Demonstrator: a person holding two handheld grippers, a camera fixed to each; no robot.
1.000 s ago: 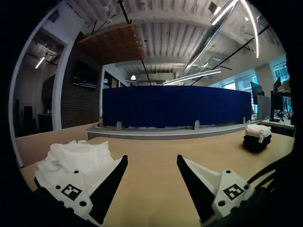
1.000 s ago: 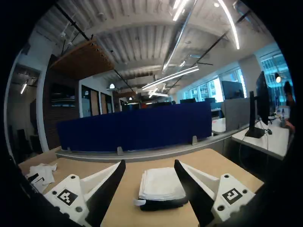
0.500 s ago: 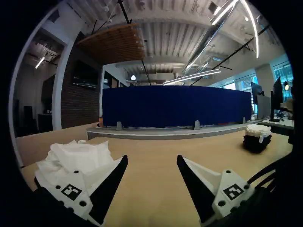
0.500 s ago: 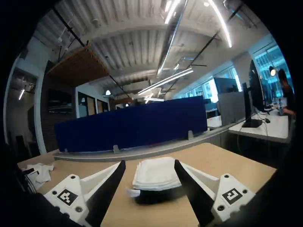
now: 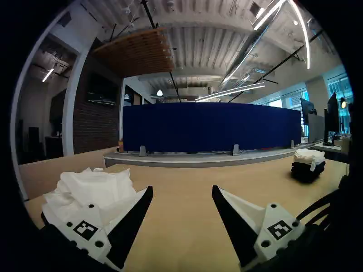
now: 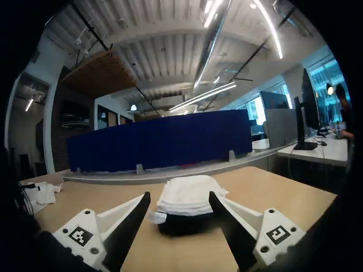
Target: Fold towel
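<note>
— Both tools released, jaws wide. Left tool (image 5: 181, 187) over bare worktop (image 5: 181, 226); crumpled white towel (image 5: 93, 188) just behind its left finger (image 5: 131, 217), near the worktop's left edge.
— Right tool (image 6: 179, 194)?
— Folded stack (image 6: 188, 201), white on black, ahead between its fingers. Open wood either side.
— Room?
— Blue partition (image 5: 208, 127) along the far edge; monitor (image 6: 306, 115) on the neighbouring desk (image 6: 326, 156).
</note>
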